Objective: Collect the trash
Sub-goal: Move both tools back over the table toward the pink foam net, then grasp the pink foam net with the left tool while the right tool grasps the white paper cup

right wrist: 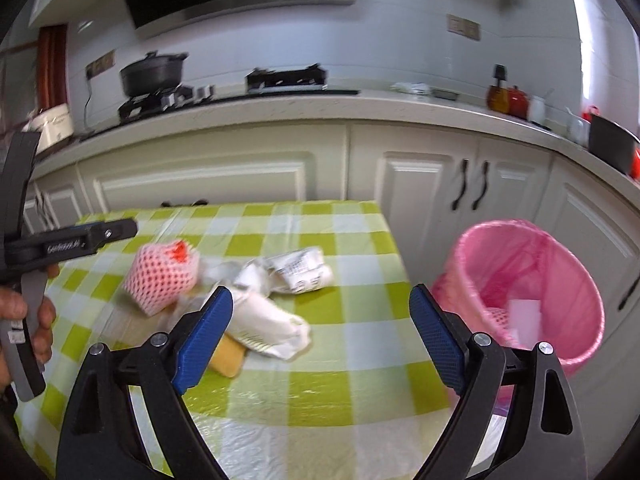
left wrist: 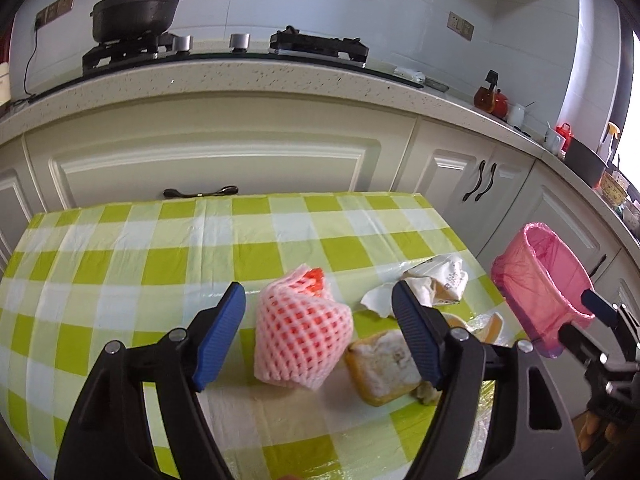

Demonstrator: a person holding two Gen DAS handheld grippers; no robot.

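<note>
Checked tablecloth, left gripper wide around foam net; right gripper gaping, empty, blurred wrappers

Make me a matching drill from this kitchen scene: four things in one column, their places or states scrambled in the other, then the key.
Things:
1. foam fruit net
2. pink-lined bin
3. black pot
4. left tongs

Places or states:
A. on the stove burner
B. on the floor beside the table's right edge
C. open, straddling the net
D. lying on the checked tablecloth

Pairs: 1-D, 2-B, 3-A, 4-C
</note>
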